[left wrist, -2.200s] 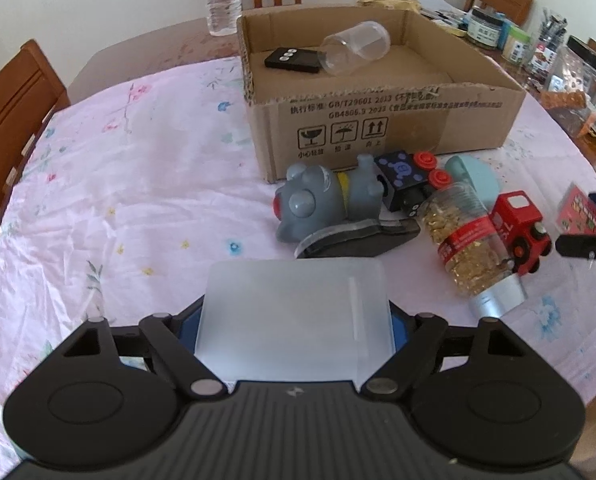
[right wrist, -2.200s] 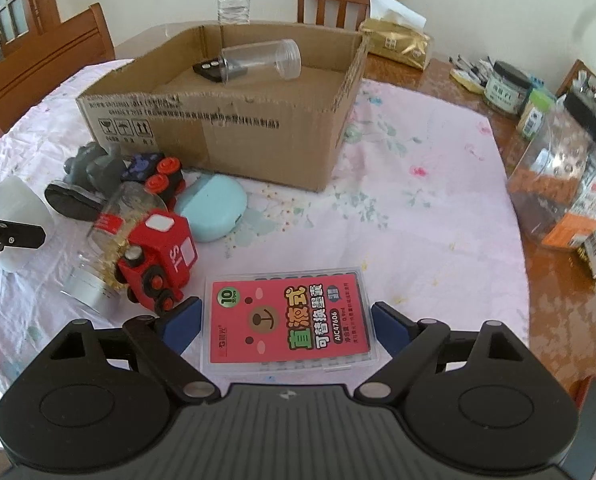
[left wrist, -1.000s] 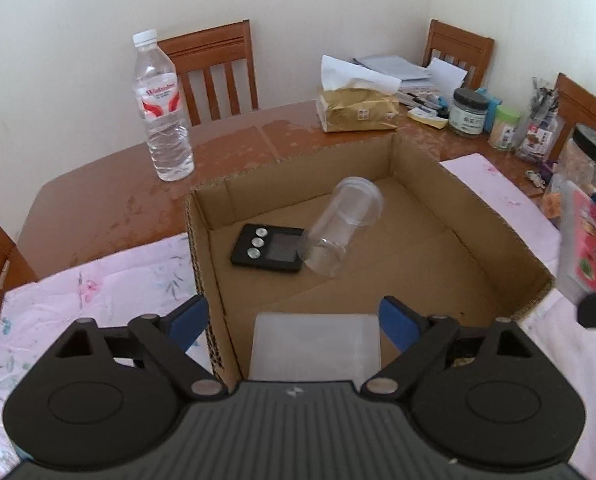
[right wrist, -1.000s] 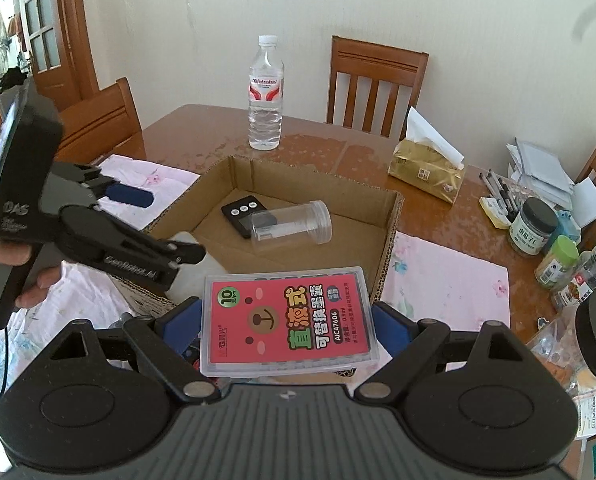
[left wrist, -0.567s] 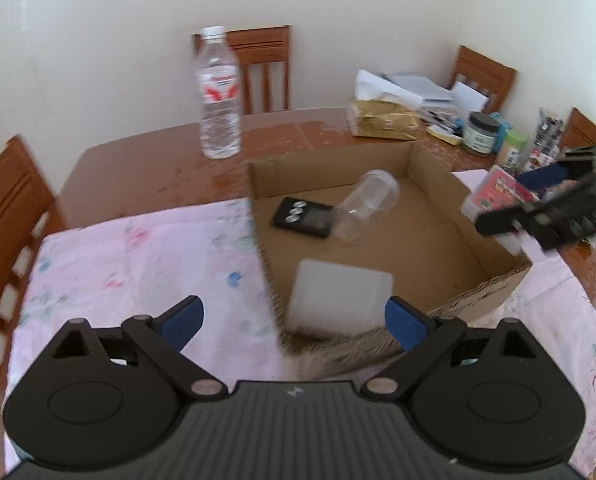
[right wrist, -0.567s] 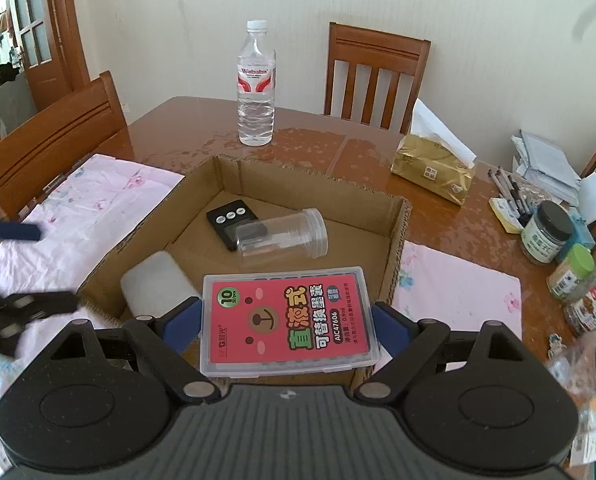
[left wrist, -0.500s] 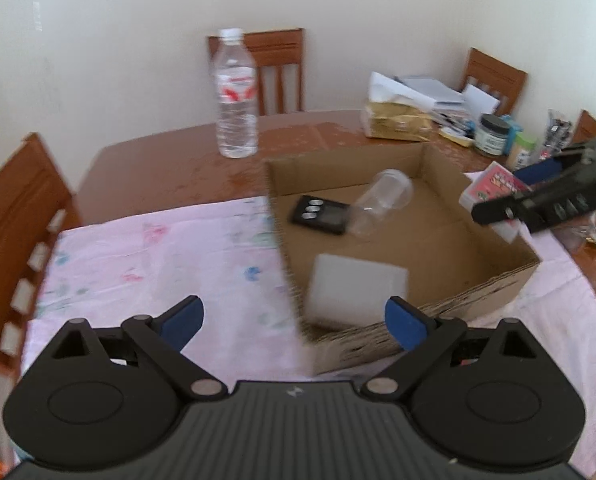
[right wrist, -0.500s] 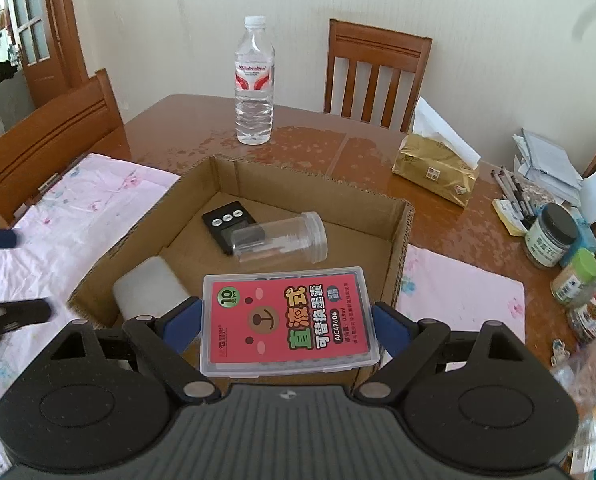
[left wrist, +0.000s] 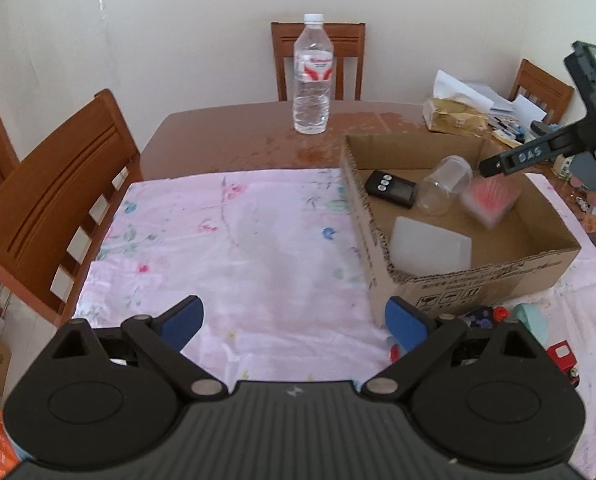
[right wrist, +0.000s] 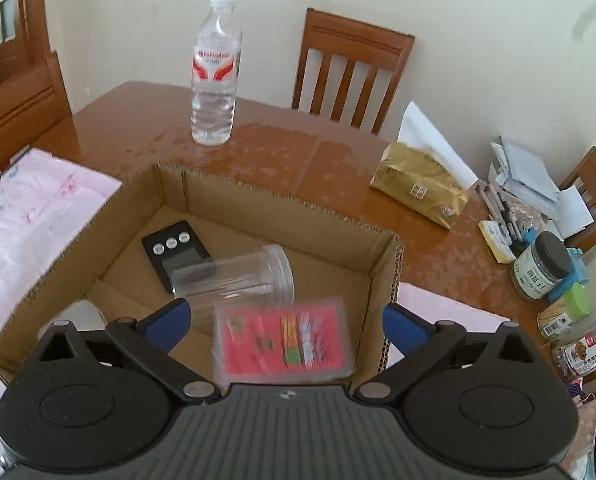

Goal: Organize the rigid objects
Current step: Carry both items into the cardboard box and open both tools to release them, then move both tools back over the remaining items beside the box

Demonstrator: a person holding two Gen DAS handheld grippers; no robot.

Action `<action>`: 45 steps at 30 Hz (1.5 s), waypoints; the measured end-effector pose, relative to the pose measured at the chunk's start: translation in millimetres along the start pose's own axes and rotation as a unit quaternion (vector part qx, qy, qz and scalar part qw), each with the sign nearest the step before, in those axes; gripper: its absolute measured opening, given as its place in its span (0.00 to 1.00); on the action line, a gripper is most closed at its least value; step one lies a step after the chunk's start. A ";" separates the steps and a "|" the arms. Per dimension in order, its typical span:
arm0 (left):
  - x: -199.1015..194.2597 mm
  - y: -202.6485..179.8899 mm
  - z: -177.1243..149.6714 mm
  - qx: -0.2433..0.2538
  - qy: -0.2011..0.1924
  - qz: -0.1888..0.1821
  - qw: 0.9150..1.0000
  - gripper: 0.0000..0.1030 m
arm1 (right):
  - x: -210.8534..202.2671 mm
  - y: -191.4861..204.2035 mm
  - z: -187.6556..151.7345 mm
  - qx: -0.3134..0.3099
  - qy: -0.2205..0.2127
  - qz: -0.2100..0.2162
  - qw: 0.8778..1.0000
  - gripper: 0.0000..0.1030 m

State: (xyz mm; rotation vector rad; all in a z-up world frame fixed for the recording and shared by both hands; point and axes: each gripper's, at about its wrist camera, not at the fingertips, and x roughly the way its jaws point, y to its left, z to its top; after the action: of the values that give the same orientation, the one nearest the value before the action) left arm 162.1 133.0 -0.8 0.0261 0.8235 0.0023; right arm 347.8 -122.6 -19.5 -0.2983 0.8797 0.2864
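An open cardboard box (left wrist: pixel 478 276) (right wrist: pixel 257 196) holds a black scale (left wrist: pixel 390 189) (right wrist: pixel 173 248), a clear jar (left wrist: pixel 444 184) (right wrist: pixel 233 276) on its side, and a frosted white case (left wrist: pixel 430 246) (right wrist: pixel 77 316). My right gripper (right wrist: pixel 283 318) hangs over the box's near right part, its jaws opening. The red pen-refill case (right wrist: pixel 283 344) (left wrist: pixel 490 200) is blurred and clear of both pads, dropping inside the box. My left gripper (left wrist: pixel 291 314) stands open and empty above the pink tablecloth (left wrist: pixel 237 248), left of the box.
A water bottle (left wrist: pixel 313 80) (right wrist: pixel 213 80) stands behind the box on bare wood. A tissue pack (right wrist: pixel 418 192), pens and jars (right wrist: pixel 538 268) crowd the right side. Toys, among them a red train (left wrist: pixel 558 360), lie in front of the box. Chairs (left wrist: pixel 57 200) ring the table.
The left gripper left the white case in the box and drew away to the left. The right gripper opened, and the red case slipped out of it toward the box floor.
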 end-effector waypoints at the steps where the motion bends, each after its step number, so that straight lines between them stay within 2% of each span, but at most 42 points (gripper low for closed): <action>1: 0.5 0.9 -1.1 -0.001 0.002 0.001 1.000 0.94 | -2.4 -0.3 0.8 0.005 -0.001 0.000 1.000 1.00; 10: 5.8 -4.6 -5.3 0.008 0.014 -0.006 1.000 0.94 | -31.2 1.6 -13.6 0.025 -0.007 0.000 1.000 1.00; 21: 6.8 -21.8 -16.6 0.019 0.028 -0.006 0.999 0.94 | -77.7 2.7 -62.4 0.059 -0.007 0.000 0.998 1.00; 25: 6.3 -29.5 -22.0 0.022 0.034 -0.006 0.999 0.94 | -86.9 9.6 -89.8 0.065 0.008 0.002 0.998 1.00; 30: 5.8 -41.7 -27.4 0.027 0.042 -0.014 0.999 0.94 | -83.3 20.4 -121.3 0.063 0.047 0.025 0.997 1.00; 37: -0.7 -60.1 -31.4 0.044 0.042 -0.021 0.998 0.94 | -69.4 43.4 -143.8 0.037 0.089 0.054 0.994 1.00; 45: -2.3 -65.3 -36.7 0.044 0.051 -0.022 0.997 0.94 | -67.0 29.4 -163.4 0.059 0.109 0.046 0.991 1.00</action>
State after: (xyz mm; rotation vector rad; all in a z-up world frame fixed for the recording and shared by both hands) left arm 133.1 68.5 -25.5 0.0921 0.9255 -0.0742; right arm 180.9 -164.1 -69.1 -0.1813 1.1239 0.2905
